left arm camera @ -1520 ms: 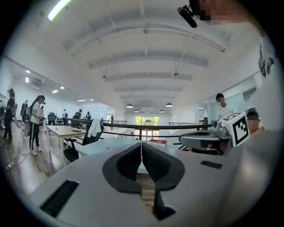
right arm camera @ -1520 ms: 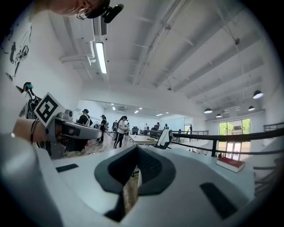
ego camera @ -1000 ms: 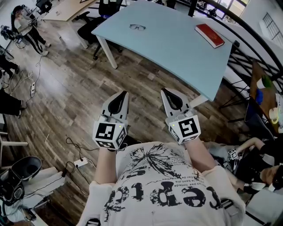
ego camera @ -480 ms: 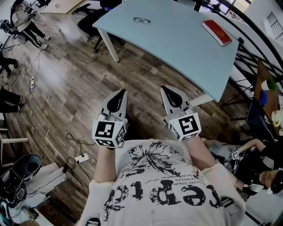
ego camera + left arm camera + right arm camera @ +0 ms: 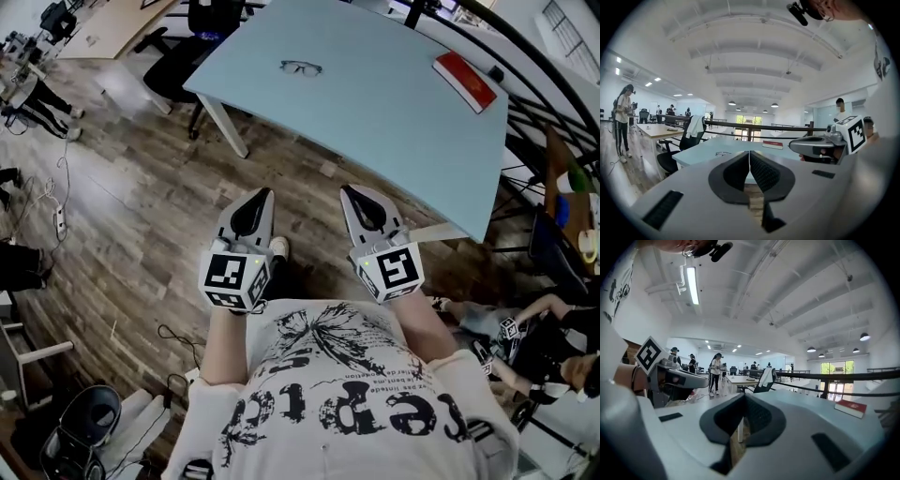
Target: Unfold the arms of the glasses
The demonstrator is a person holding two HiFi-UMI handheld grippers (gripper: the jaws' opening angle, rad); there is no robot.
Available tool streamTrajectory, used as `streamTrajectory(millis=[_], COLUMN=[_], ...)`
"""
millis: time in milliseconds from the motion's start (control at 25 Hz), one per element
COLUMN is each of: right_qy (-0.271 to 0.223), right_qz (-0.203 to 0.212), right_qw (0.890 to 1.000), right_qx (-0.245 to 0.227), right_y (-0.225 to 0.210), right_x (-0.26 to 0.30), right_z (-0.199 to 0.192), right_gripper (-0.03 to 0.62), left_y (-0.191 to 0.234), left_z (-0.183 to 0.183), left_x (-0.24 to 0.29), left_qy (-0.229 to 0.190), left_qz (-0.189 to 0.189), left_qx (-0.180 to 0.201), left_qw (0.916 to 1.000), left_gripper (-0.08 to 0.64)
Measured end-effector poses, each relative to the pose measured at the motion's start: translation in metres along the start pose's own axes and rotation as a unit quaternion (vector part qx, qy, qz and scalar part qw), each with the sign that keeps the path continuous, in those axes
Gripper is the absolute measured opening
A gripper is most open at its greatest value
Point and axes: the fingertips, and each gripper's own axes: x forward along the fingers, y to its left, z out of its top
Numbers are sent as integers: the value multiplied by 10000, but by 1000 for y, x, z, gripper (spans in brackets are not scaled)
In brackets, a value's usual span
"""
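A pair of dark-framed glasses (image 5: 300, 67) lies on the far part of the pale blue table (image 5: 375, 122); the left gripper view shows the glasses (image 5: 723, 153) as a small dark shape on the tabletop. Both grippers hover over the wooden floor, short of the table's near edge. My left gripper (image 5: 262, 194) is shut with nothing in it, its jaws together (image 5: 749, 154). My right gripper (image 5: 347, 192) is also shut and empty (image 5: 743, 397). Each gripper sees the other beside it.
A red book (image 5: 465, 79) lies at the table's far right corner. A black office chair (image 5: 178, 66) stands at the table's left end. A black railing (image 5: 534, 112) runs along the right. People stand at the far left (image 5: 37, 98) and sit lower right (image 5: 553, 347).
The person has walked toward the table: it now sits closer to the grippers and fuller in view. Both grippers stayed shut and side by side.
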Motion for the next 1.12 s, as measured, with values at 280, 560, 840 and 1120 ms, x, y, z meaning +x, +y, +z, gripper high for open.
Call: streamTrajectory(millis=[280, 560, 840, 1120], right_qy=[162, 272, 451, 598], right_qz=[-692, -1268, -1484, -1594], right_qw=[9974, 9911, 9876, 9848], right_qx=[131, 285, 248, 351], right_y=[-22, -46, -74, -127], right_x=[136, 214, 263, 319], right_z=[17, 26, 18, -3], right_gripper=[6, 6, 6, 6], left_y=[124, 197, 226, 250], left_z=[32, 56, 48, 42], left_x=[81, 144, 197, 269], left_qy=[154, 215, 365, 561], left_qz=[-560, -1005, -1279, -1408], left_qx=[230, 344, 252, 335], left_qw=[9980, 9941, 9908, 9879], left_gripper=[20, 20, 20, 20])
